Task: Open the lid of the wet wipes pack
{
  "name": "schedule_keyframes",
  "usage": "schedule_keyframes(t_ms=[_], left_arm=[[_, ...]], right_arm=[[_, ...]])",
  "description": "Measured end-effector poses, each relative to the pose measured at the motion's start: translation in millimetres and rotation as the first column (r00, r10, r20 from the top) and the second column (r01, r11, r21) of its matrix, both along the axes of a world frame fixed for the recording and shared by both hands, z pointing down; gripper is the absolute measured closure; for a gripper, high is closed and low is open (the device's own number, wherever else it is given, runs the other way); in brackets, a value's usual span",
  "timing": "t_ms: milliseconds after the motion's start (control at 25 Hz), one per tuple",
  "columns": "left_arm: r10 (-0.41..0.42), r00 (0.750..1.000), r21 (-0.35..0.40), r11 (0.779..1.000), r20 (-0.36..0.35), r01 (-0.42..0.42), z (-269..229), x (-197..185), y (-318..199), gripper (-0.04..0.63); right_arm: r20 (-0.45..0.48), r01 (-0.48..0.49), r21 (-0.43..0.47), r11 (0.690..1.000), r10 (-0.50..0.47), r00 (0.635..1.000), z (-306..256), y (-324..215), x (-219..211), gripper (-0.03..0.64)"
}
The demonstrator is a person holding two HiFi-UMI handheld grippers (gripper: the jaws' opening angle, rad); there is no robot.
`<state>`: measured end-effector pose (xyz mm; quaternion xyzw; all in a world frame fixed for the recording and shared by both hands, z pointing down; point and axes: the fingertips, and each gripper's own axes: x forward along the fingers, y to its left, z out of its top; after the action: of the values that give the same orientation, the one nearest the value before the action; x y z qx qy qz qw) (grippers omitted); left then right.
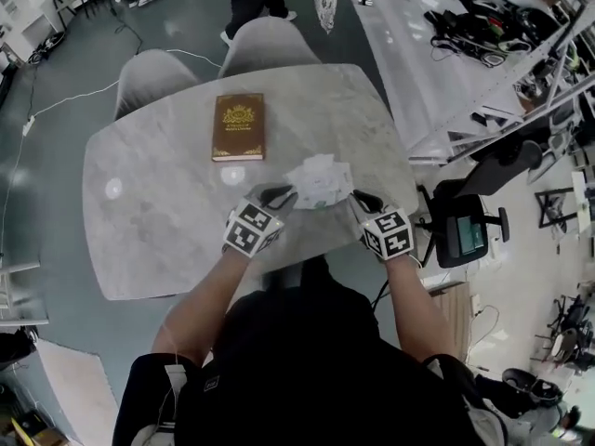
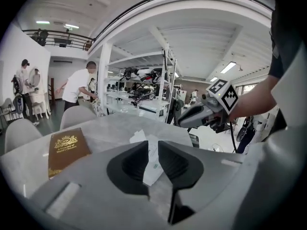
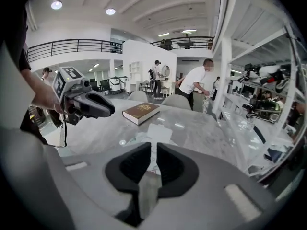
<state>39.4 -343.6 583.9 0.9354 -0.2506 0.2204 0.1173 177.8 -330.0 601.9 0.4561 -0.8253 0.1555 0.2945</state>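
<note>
The white wet wipes pack [image 1: 319, 180] hangs a little above the grey marble table [image 1: 158, 212], between my two grippers. My left gripper [image 1: 282, 196] holds its left edge; in the left gripper view [image 2: 152, 146] the narrow jaws have the white pack [image 2: 153, 164] between the pads. My right gripper [image 1: 357, 197] holds the right edge, and its jaws [image 3: 153, 150] stand close together on the pack [image 3: 156, 133]. Each gripper shows in the other's view: the right gripper [image 2: 189, 117] and the left gripper [image 3: 93, 104]. I cannot make out the lid.
A brown book [image 1: 238, 126] lies on the table beyond the pack. Two grey chairs [image 1: 270, 43] stand at the far edge. A white shelving bench [image 1: 437, 54] and an office chair [image 1: 465, 226] are to the right. People stand in the background.
</note>
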Motion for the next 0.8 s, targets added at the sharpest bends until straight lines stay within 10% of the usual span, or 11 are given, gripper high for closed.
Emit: schedule_keyframes(t_ms=[480,800], left_arm=[[-0.022,0.990,0.086,0.996,-0.142,0.034,-68,5,23,0.563],[-0.039,0.992,0.152,0.987,-0.116,0.057,-109,58,32,0.582]], right_arm=[[0.114,-0.162,0.064,0.985,0.154,0.982,-48,79,30,0.586],[0.268,-0.168,0.133,0.977,0.127,0.955,-93,87,77,0.614]])
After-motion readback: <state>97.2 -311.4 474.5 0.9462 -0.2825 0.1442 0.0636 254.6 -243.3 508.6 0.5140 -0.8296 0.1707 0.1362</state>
